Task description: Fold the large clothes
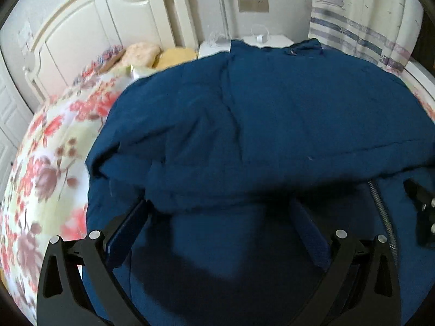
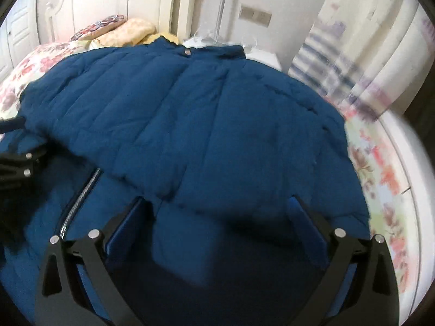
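Observation:
A large dark blue padded jacket (image 1: 272, 114) lies spread over a bed and fills most of both views (image 2: 206, 114). Its near part is doubled over, and a folded edge runs across just beyond both grippers. A silver zipper (image 1: 383, 214) shows on the lower layer, also in the right wrist view as zipper (image 2: 78, 198). My left gripper (image 1: 223, 203) stands open, its blue-padded fingers (image 1: 127, 233) wide apart over the jacket at the fold. My right gripper (image 2: 220, 201) is open too, fingers (image 2: 127, 228) spread over the fabric. Each gripper's black frame shows at the other view's edge.
The bed has a floral quilt (image 1: 46, 146) to the left and floral quilt (image 2: 380, 179) to the right. Pillows (image 1: 144, 54) lie by a white headboard (image 1: 89, 27). A white nightstand (image 1: 269, 39) and a patterned curtain (image 1: 361, 13) stand behind the jacket.

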Tool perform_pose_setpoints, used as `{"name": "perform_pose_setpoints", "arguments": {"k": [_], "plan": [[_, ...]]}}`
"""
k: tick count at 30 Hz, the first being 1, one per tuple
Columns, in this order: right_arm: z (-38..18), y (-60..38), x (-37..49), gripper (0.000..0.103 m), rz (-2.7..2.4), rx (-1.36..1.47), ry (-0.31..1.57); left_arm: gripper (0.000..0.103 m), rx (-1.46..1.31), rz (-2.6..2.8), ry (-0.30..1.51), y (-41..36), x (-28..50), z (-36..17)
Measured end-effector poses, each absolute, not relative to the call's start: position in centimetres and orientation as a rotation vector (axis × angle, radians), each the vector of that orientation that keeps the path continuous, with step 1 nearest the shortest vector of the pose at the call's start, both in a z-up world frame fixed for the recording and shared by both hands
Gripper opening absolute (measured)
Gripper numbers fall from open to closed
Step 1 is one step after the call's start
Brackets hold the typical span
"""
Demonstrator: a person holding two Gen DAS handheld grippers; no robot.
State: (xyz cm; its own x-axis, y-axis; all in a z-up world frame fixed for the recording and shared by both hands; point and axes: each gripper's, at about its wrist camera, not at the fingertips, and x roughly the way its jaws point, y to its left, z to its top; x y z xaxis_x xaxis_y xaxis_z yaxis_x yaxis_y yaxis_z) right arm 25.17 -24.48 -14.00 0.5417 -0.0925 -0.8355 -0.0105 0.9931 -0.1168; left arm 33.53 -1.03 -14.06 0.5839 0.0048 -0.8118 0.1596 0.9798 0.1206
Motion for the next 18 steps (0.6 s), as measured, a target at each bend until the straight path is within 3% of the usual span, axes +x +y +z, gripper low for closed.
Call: {"name": "perform_pose_setpoints", "arguments": {"k": [3, 6, 14, 18], "plan": [[-12.7, -24.0, 21.7, 0.101, 0.064, -0.05, 0.97, 0.098, 0.179, -0.114, 0.916, -0.6, 30.3, -13.0], [-15.2, -23.2, 19.7, 0.101, 0.079, -0.155, 1.074, 0.099, 0.199, -0.113, 0.963, 0.4, 28.1, -14.6], [-13.1, -24.8, 13.7, 0.101, 0.079, -0.069, 0.989, 0.098, 0.075, -0.22, 0.906, 2.4, 23.2, -12.3], [-15.1, -25.3, 11.8, 0.101, 0.089, -0.11, 1.002, 0.099, 0.252, -0.187, 0.939, -0.2, 21.7, -15.1]]}}
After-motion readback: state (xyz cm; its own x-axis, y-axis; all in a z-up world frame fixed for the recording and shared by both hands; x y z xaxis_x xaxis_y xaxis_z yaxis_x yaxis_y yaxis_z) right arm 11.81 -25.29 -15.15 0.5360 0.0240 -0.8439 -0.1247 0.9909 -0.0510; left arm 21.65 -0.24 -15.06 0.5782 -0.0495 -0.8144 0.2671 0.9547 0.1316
